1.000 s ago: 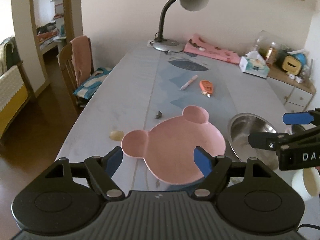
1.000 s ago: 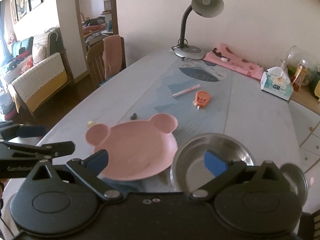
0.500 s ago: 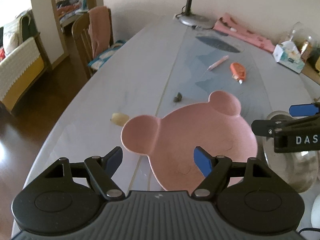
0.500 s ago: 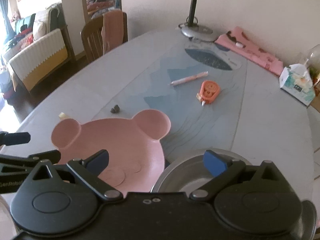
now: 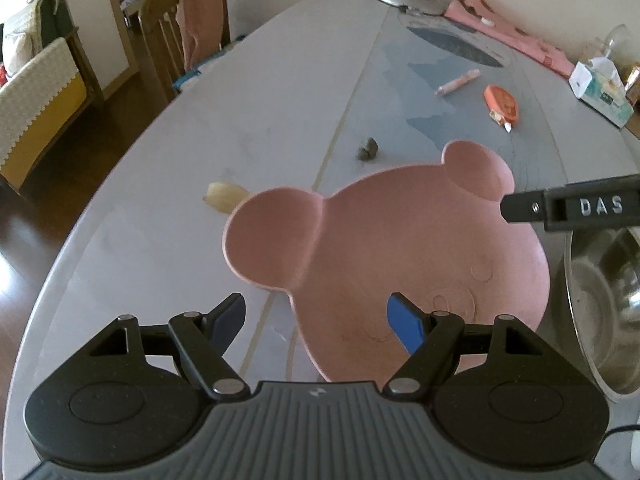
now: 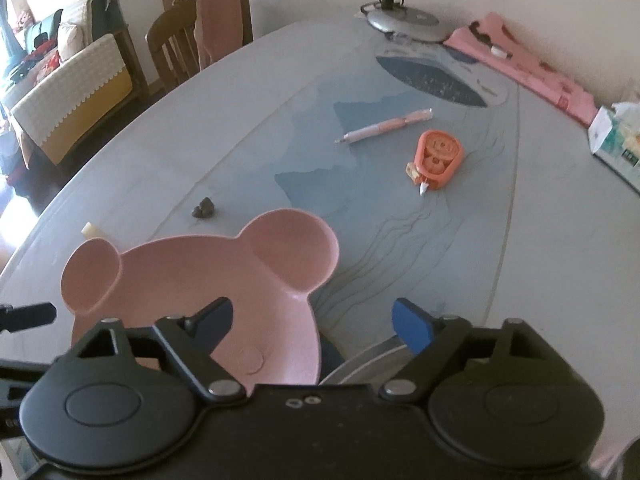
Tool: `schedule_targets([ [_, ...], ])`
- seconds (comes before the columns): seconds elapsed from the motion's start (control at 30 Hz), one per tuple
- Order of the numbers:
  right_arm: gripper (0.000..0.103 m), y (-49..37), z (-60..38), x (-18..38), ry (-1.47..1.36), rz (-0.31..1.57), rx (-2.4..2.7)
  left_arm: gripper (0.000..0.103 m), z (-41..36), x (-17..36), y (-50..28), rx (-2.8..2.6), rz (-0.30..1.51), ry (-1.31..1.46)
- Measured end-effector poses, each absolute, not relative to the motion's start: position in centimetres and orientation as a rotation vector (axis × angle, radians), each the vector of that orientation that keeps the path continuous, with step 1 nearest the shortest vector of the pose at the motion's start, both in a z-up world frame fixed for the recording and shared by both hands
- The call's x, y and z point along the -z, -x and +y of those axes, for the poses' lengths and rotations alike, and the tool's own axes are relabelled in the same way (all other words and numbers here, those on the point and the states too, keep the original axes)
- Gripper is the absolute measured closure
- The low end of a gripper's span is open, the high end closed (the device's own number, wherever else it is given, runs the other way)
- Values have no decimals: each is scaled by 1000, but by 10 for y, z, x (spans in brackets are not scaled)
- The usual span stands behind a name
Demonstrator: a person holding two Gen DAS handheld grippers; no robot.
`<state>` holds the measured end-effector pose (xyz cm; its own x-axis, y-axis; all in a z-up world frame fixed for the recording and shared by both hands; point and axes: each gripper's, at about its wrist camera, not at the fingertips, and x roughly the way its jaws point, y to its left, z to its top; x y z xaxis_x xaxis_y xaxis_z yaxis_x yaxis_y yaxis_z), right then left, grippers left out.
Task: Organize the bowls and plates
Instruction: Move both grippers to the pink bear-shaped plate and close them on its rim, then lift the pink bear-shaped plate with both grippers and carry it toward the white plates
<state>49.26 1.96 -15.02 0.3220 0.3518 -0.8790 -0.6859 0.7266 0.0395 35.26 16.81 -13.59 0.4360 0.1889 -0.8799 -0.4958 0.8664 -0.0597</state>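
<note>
**Inspector:** Where does the pink bear-shaped plate [image 5: 400,248] lie?

**Assistant:** On the table [image 5: 240,100], near its near edge, with both ears pointing toward the far edge. The steel bowl [image 5: 604,312] sits just beside it on the right; whether the rims touch cannot be told.

**Inspector:** Condition of the left gripper [image 5: 316,320]?

**Assistant:** Jaws apart, tilted down over the near part of the plate. Its right finger shows in front of the plate's main well, its left finger in front of bare table beside the plate's left ear. Whether either finger touches anything cannot be told.

**Inspector:** And the right gripper [image 6: 312,320]?

**Assistant:** Jaws apart, having just been closing. The left finger shows in front of the plate's right side, the right finger over the table above the bowl's [image 6: 360,360] far rim. The gap between them frames the plate's edge and the table, with nothing clamped. From the left wrist view its finger reaches in from the right, over the plate's right ear.

**Inspector:** Other items on the table?

**Assistant:** A pink pen [image 6: 386,126] and an orange correction-tape dispenser [image 6: 438,158] toward the middle; a small dark lump [image 6: 203,208] and a pale scrap [image 5: 224,196] just beyond the plate's ears; a lamp base [image 6: 404,22], pink cloth [image 6: 532,68] and tissue box [image 6: 616,148] toward the far edge and far right corner.
</note>
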Motion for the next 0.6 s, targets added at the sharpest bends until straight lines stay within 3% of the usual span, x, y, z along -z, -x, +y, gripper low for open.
schedule_targets([
  [0.07,30,-495,20,154,370,1052,-703,30,171,139,-352,-436,1039,365],
  [0.33,52,-499,24,165,413,1081,-747,67,182,144,-355,-439,1049,416],
  [0.5,63,-497,25,169,414,1079,-745,81,187,146,-355,-446,1050,469],
  [0.6,76,-496,25,168,398,1081,-752,86,187,146,-355,-451,1048,465],
])
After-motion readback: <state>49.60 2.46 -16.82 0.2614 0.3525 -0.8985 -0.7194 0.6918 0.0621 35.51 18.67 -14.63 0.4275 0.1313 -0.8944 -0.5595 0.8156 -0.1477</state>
